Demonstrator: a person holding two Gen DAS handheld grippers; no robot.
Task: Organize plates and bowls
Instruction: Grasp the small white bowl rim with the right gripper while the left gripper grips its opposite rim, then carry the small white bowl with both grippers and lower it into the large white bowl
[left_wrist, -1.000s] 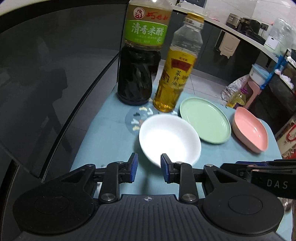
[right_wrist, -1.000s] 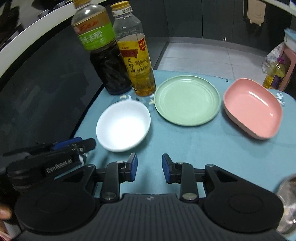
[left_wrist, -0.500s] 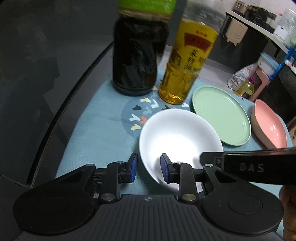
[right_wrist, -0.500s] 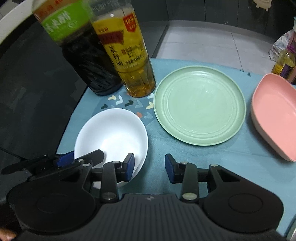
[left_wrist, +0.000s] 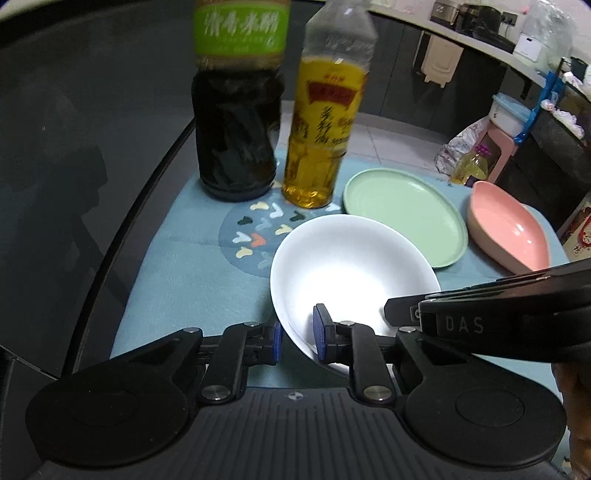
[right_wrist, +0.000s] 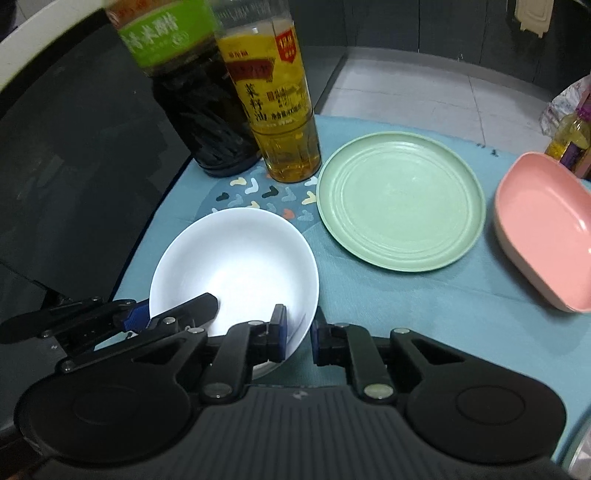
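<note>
Left wrist view: round glossy white bowl (left_wrist: 351, 273), mouth up, no long axis; left gripper (left_wrist: 297, 338) and right gripper (right_wrist: 297, 338), jaws just closing, pinch its near rim.

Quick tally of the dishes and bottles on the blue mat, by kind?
Bowls: 1, the white bowl
Plates: 1, the green plate
Deep dishes: 1, the pink dish
Bottles: 2, the dark vinegar bottle and the oil bottle
Total: 5
</note>
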